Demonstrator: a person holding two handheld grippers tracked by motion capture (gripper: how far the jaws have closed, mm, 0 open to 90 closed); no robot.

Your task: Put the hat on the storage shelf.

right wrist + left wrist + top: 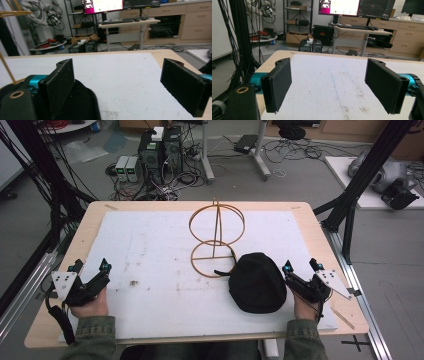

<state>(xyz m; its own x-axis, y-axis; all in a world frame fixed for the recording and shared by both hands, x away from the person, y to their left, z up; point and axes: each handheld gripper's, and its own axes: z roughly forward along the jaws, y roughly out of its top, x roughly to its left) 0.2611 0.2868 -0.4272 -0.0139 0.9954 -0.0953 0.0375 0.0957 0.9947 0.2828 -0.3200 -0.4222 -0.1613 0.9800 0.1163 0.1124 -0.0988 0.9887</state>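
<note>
Two tools, both with jaws spread wide and nothing between them. Right tool [299,268] sits just beside the black cap [257,282], near its right edge; in the right gripper view the cap [82,105] bulges up behind the left jaw. Cap lies crown-up on the white mat [150,245], long axis running near-to-far, strap end toward the wooden hoop stand [216,237]. Left tool [90,268] rests well apart at the table's [320,240] left.
</note>
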